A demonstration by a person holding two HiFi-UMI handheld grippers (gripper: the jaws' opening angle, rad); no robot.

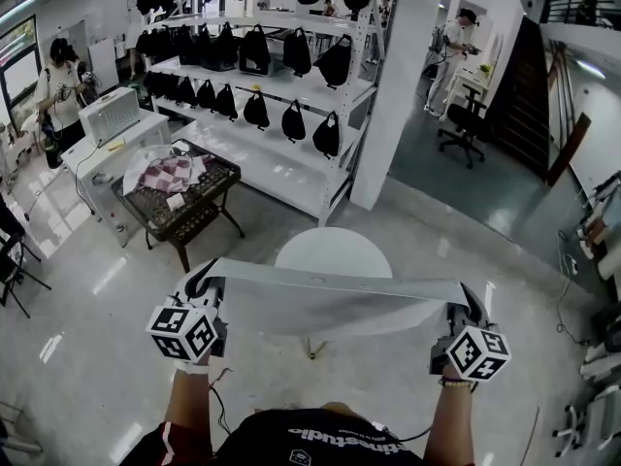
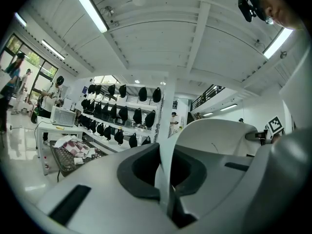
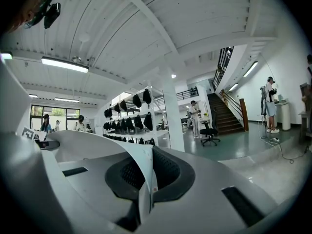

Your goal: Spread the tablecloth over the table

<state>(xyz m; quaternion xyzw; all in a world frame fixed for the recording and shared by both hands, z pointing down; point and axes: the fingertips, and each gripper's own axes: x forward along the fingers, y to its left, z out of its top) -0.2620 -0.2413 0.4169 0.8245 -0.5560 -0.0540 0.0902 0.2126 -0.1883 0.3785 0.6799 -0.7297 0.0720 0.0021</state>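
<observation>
A pale grey-white tablecloth (image 1: 335, 299) hangs stretched between my two grippers, held up in the air. My left gripper (image 1: 201, 289) is shut on its left corner; in the left gripper view the cloth (image 2: 165, 165) runs up out of the pinched jaws. The right corner sits in my right gripper (image 1: 464, 309), which is shut on it, and the cloth (image 3: 146, 179) stands as a thin edge between those jaws. A small round white table (image 1: 332, 251) stands on the floor just beyond the cloth, its near part hidden behind it.
A low dark mesh table (image 1: 179, 202) with checked cloths stands at the left. White shelving (image 1: 262, 95) with black bags and a white pillar (image 1: 398, 95) rise behind. An office chair (image 1: 464, 124) and people stand farther off. Stairs (image 1: 529, 85) at right.
</observation>
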